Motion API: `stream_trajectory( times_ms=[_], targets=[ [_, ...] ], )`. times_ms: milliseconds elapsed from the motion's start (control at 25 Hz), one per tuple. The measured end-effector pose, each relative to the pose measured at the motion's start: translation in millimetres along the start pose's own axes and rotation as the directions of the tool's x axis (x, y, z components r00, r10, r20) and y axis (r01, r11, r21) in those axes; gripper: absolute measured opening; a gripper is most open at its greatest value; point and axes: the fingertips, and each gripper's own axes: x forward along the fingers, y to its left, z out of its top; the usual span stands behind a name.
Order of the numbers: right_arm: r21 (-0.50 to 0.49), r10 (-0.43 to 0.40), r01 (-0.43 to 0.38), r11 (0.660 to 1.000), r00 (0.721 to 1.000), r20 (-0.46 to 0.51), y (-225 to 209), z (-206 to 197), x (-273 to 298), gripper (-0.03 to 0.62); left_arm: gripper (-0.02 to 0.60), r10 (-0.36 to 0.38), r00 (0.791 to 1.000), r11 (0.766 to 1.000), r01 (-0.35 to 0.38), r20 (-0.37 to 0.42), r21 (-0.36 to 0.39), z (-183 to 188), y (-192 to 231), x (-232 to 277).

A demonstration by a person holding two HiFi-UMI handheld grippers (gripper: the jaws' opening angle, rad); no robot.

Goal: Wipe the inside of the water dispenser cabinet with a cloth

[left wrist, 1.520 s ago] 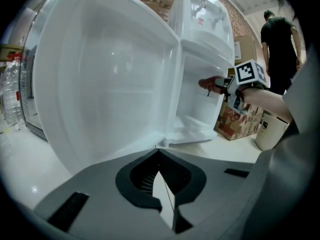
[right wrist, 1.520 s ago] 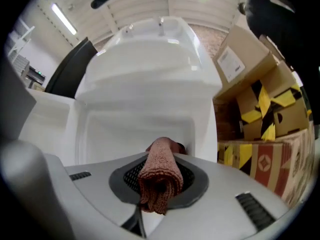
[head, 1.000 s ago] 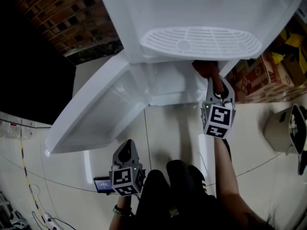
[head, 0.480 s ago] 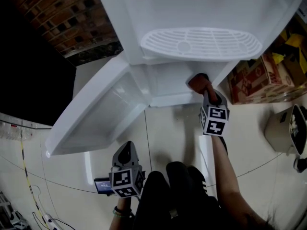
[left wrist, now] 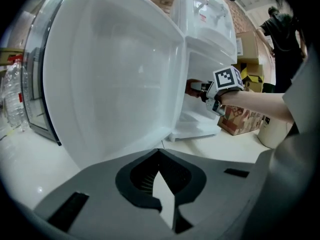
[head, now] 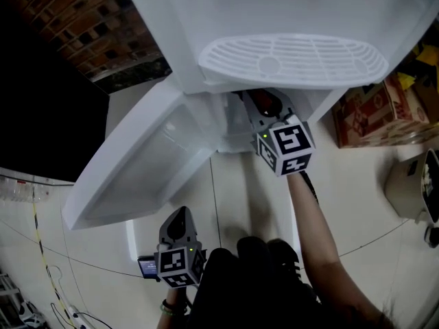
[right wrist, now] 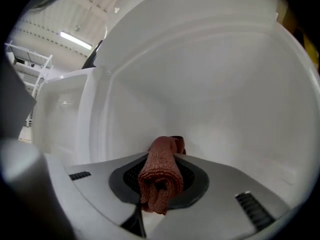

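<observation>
The white water dispenser [head: 288, 19] stands with its lower cabinet door [head: 137, 163] swung open to the left. My right gripper [head: 264, 108] reaches into the cabinet under the drip grille [head: 291, 57], shut on a folded reddish-brown cloth [head: 265, 101]. In the right gripper view the cloth [right wrist: 161, 171] sticks out between the jaws, close to the white inner wall [right wrist: 215, 94]. The left gripper view shows that gripper [left wrist: 202, 90] and the cloth [left wrist: 192, 87] inside the cabinet opening. My left gripper [head: 177, 223] hangs low near the floor, shut and holding nothing, apart from the door [left wrist: 115, 79].
Cardboard boxes [head: 381, 112] sit right of the dispenser, with a pale bucket [head: 411, 184] nearer. A brick wall [head: 75, 26] is behind on the left. A small blue device [head: 146, 266] lies on the tiled floor. Plastic bottles [left wrist: 12, 99] stand far left.
My right gripper has moved left and deeper into the cabinet, carrying the cloth along the inside. The left gripper has stayed in place.
</observation>
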Motion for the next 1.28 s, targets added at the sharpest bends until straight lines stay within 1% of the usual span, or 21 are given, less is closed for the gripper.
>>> stream_trajectory(
  times_ms=[40, 120, 200, 280, 360, 440, 520, 600, 720, 840, 920, 1000, 1080, 1160, 1280],
  targets=[
    [-0.009, 0.027, -0.027, 1.000, 1.000, 0.005, 8, -1, 4, 0.077, -0.011, 0.000, 1.000, 1.000, 0.000, -0.005, 0.002, -2, 1, 0],
    [-0.016, 0.049, -0.049, 0.999, 0.999, 0.001, 15, -8, 10, 0.077, -0.011, 0.004, 1.000, 1.000, -0.004, -0.016, 0.005, -5, 4, 1],
    [-0.005, 0.046, -0.046, 0.999, 0.999, -0.015, 12, -18, 15, 0.077, -0.011, 0.007, 1.000, 1.000, -0.006, -0.025, 0.006, -9, 6, 0],
    [0.008, 0.024, -0.024, 1.000, 0.999, -0.040, 1, -28, 17, 0.077, -0.011, 0.006, 1.000, 1.000, -0.006, -0.031, 0.008, -11, 5, 0],
    [0.023, -0.017, 0.019, 1.000, 0.998, -0.062, -17, -37, 16, 0.077, -0.011, 0.003, 0.999, 1.000, -0.002, -0.033, 0.014, -11, 4, 1],
    [0.058, -0.080, 0.085, 0.995, 0.994, -0.075, -42, -43, 12, 0.075, -0.011, 0.000, 0.999, 1.000, 0.001, -0.034, 0.020, -11, 3, 1],
    [0.103, -0.157, 0.165, 0.981, 0.984, -0.086, -67, -46, 3, 0.075, -0.011, -0.001, 0.999, 1.000, 0.001, -0.033, 0.022, -11, 4, 1],
    [0.126, -0.221, 0.232, 0.965, 0.971, -0.096, -86, -47, -6, 0.075, -0.011, 0.001, 0.999, 1.000, 0.000, -0.033, 0.019, -11, 4, 1],
    [0.113, -0.282, 0.293, 0.949, 0.954, -0.104, -99, -45, -17, 0.075, -0.011, 0.000, 1.000, 1.000, 0.001, -0.030, 0.018, -10, 3, 1],
    [0.082, -0.338, 0.348, 0.934, 0.935, -0.108, -105, -43, -27, 0.074, -0.011, -0.006, 1.000, 1.000, 0.006, -0.022, 0.019, -7, 0, 1],
    [0.081, -0.370, 0.379, 0.922, 0.923, -0.109, -108, -43, -33, 0.074, -0.011, -0.009, 1.000, 1.000, 0.010, -0.017, 0.018, -6, -1, 1],
    [0.080, -0.381, 0.391, 0.917, 0.917, -0.118, -108, -44, -35, 0.074, -0.011, -0.013, 1.000, 1.000, 0.013, -0.012, 0.017, -4, -3, 0],
    [0.075, -0.371, 0.382, 0.921, 0.920, -0.126, -106, -45, -37, 0.075, -0.011, -0.016, 1.000, 1.000, 0.016, -0.007, 0.016, -3, -4, 0],
    [0.066, -0.350, 0.359, 0.931, 0.929, -0.122, -99, -41, -40, 0.075, -0.011, -0.017, 1.000, 1.000, 0.017, 0.001, 0.013, 0, -6, 2],
    [0.044, -0.292, 0.298, 0.954, 0.951, -0.107, -74, -31, -51, 0.075, -0.011, -0.018, 1.000, 1.000, 0.018, 0.020, 0.011, 7, -7, 8]
  ],
)
